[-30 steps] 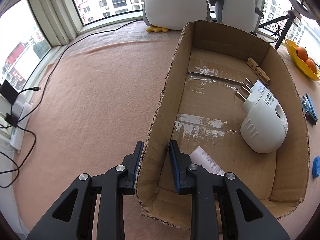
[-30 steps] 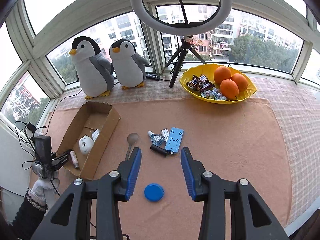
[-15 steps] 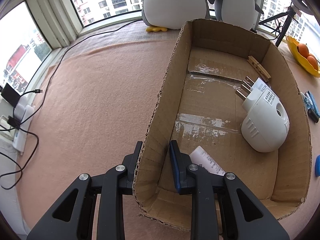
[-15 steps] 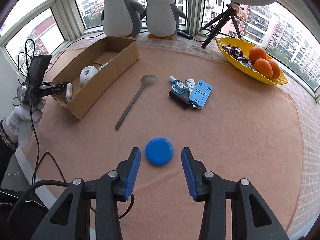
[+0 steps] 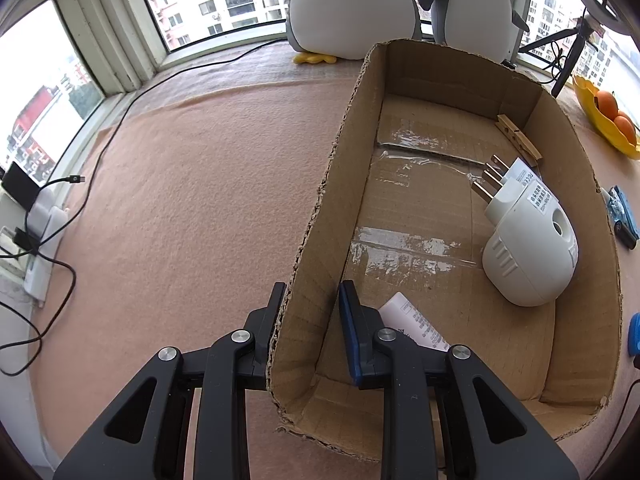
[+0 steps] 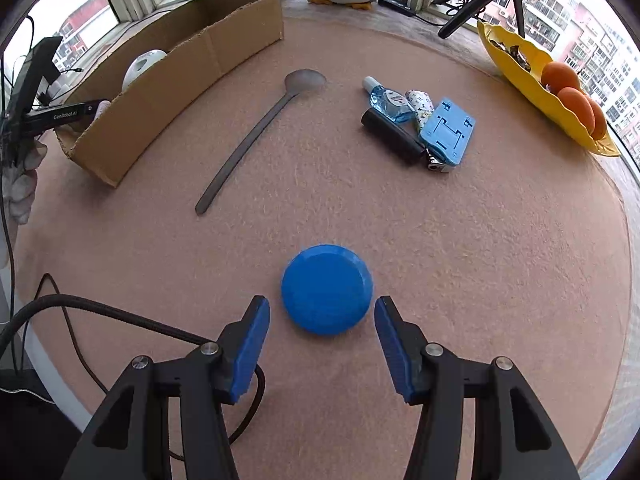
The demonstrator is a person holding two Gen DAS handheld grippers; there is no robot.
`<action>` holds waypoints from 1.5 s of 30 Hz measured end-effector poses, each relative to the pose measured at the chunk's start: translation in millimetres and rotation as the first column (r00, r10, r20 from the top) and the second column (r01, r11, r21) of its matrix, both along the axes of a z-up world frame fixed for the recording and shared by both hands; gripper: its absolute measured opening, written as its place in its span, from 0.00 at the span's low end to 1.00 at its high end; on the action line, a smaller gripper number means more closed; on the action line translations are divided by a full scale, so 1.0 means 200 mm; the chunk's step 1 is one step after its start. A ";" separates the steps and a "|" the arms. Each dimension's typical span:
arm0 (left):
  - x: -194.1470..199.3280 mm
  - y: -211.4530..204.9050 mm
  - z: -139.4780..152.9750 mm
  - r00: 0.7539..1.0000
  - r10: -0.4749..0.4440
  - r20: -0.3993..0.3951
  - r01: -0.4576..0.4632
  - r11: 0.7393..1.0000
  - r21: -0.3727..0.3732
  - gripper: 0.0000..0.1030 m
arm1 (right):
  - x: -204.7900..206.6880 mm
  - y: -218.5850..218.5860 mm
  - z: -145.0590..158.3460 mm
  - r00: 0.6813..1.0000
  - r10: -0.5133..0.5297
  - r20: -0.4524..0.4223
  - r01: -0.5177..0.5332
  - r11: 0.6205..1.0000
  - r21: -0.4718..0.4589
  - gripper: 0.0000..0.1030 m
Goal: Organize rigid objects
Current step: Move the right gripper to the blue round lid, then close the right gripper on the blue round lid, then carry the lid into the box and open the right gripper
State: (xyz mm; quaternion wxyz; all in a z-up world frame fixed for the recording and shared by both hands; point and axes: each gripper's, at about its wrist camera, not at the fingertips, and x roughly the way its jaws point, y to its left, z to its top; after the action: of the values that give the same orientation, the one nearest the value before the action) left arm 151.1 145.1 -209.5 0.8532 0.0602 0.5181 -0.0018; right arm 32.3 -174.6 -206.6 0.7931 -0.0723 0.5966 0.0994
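My left gripper [image 5: 312,300] is shut on the near left wall of the open cardboard box [image 5: 320,216], one finger outside and one inside. Inside the box lie a white plug-in device [image 5: 528,248], a wooden clothespin [image 5: 518,140] and a white tube [image 5: 416,328] half hidden behind my finger. In the right wrist view a round blue lid [image 6: 326,289] lies flat on the pink cloth. My right gripper [image 6: 320,312] hangs just short of it, jaws opening, nothing pressed between the pads.
A long metal spoon [image 6: 260,132] lies between the box [image 6: 180,80] and a cluster: blue bottle [image 6: 386,98], black cylinder [image 6: 394,136], blue stand [image 6: 448,130]. A yellow fruit bowl [image 6: 540,88] sits far right. Cables [image 6: 100,312] trail off the table's near edge.
My right gripper has dropped low toward the blue lid, which now looms large between the spreading fingers. The left gripper and box have stayed almost still.
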 end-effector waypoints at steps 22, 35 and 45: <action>0.00 0.00 0.00 1.000 0.000 -0.001 0.000 1.000 -0.007 0.22 | 0.14 -0.08 -0.04 0.995 -0.083 -0.050 0.083 0.997 0.002 0.45; 0.01 0.00 0.01 1.000 0.000 -0.001 0.000 1.000 -0.009 0.22 | 0.27 0.01 0.25 0.990 -0.100 0.100 0.093 0.993 0.067 0.44; 0.01 -0.01 0.01 1.000 -0.001 0.008 0.001 1.000 0.002 0.23 | 0.39 0.40 0.42 0.981 0.046 0.186 -0.075 0.986 0.148 0.44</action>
State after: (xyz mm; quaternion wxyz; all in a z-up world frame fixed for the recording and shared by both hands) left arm 152.4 143.3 -208.0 0.8553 0.0615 0.5145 -0.0015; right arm 110.0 -95.3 -123.0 0.8440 -0.0375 0.5097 0.1626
